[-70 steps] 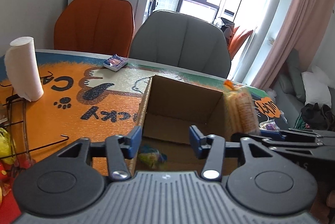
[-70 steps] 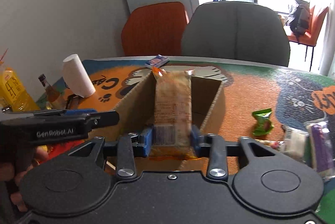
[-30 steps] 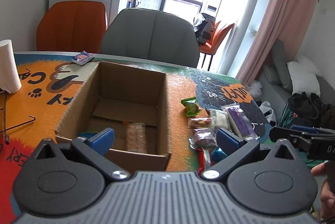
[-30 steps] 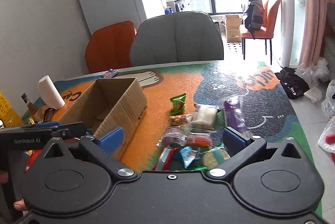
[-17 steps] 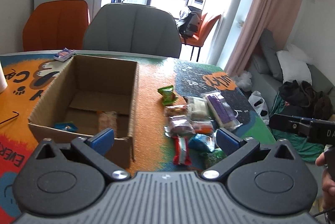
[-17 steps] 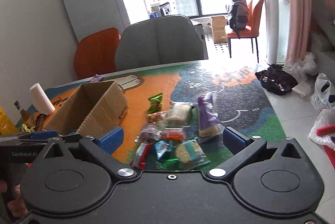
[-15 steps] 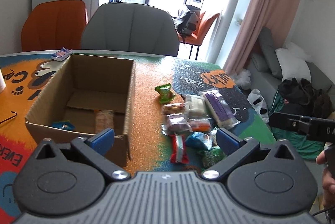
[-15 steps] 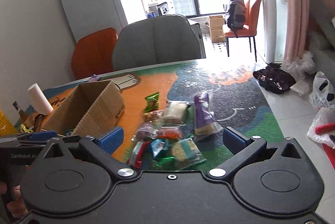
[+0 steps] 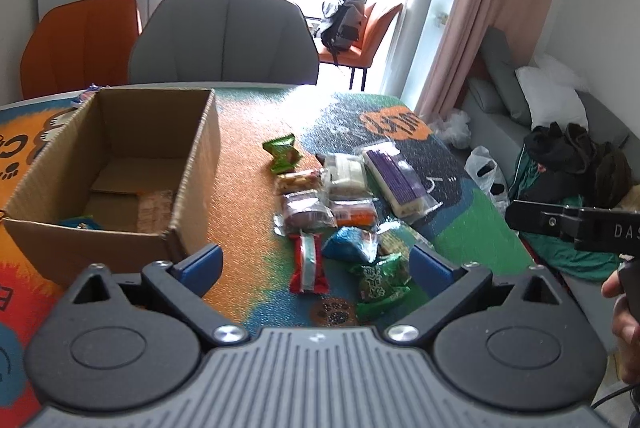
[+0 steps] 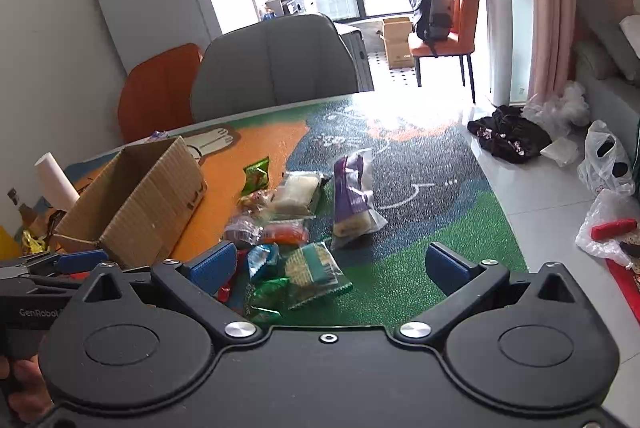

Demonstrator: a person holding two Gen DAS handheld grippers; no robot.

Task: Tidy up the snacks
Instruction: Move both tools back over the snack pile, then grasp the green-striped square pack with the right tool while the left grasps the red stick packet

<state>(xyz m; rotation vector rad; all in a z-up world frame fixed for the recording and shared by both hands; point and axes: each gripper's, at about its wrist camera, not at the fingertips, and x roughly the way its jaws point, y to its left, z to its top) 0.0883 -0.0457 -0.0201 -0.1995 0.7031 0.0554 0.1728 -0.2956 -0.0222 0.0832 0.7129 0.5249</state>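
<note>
In box (image 9: 192,164), snacks half-hidden by wall; both tongs (image 9: 316,266) (image 10: 330,264) spread, empty.

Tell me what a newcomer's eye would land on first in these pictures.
First, the heap of bright snack packets scattered on the cartoon-printed table mat, right of the open cardboard box; a purple packet lies at the heap's far right. Two packets already lie in the box. Both the left claw and the right claw hang open and empty above the pile.
</note>
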